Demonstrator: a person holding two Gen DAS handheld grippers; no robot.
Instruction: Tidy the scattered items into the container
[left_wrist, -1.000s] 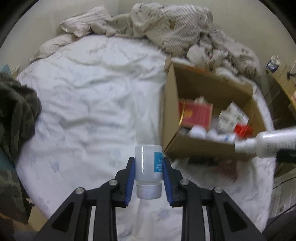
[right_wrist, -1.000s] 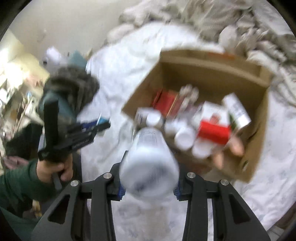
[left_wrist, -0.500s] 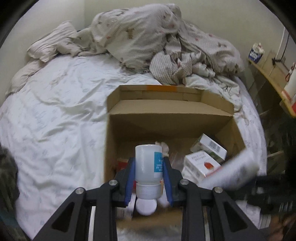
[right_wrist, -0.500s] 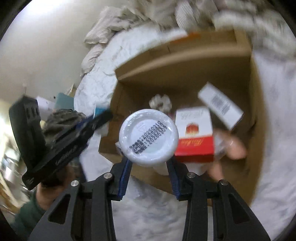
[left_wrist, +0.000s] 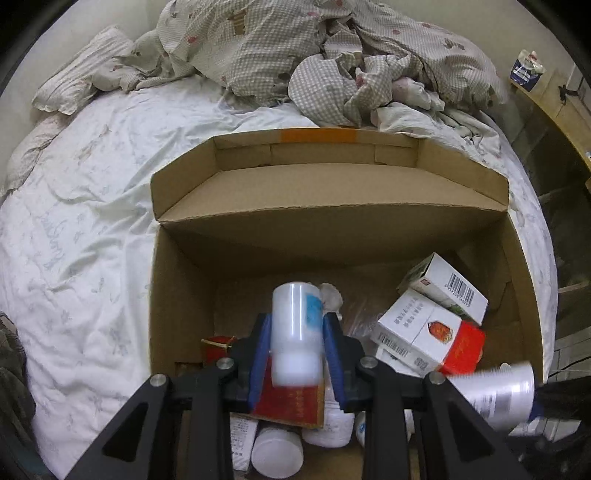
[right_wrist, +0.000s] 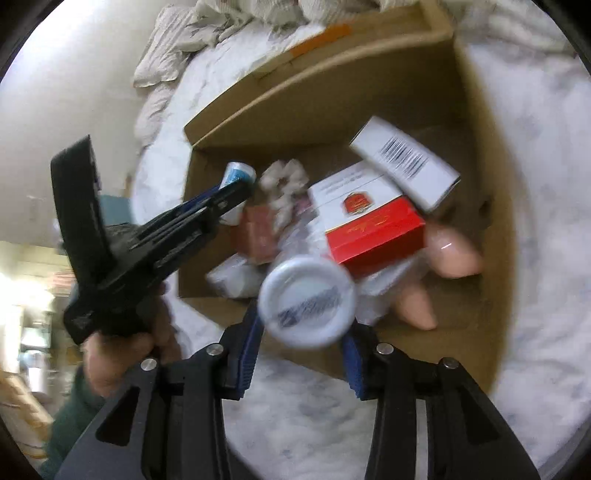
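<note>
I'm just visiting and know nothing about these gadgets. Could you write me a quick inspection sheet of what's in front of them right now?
Surface: bed with white sheet.
Job's things: cardboard box holding cartons and bottles, including red-and-white carton and barcoded carton.
Clutter: rumpled checked bedding behind the box.
Grippers: left gripper holds blue-labelled bottle over the box; right gripper holds white bottle at the box's near edge.
Cables: nothing seen.
Surroundings: wooden shelf at right.

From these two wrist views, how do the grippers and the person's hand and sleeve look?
Both grippers, left gripper and right gripper, have black angular arms with triangular cut-outs, silver round bolts, and blue pads on the fingers. The left handle carries small white lettering, too blurred to read. The left hand is bare, with a dark green sleeve. No cables show.
</note>
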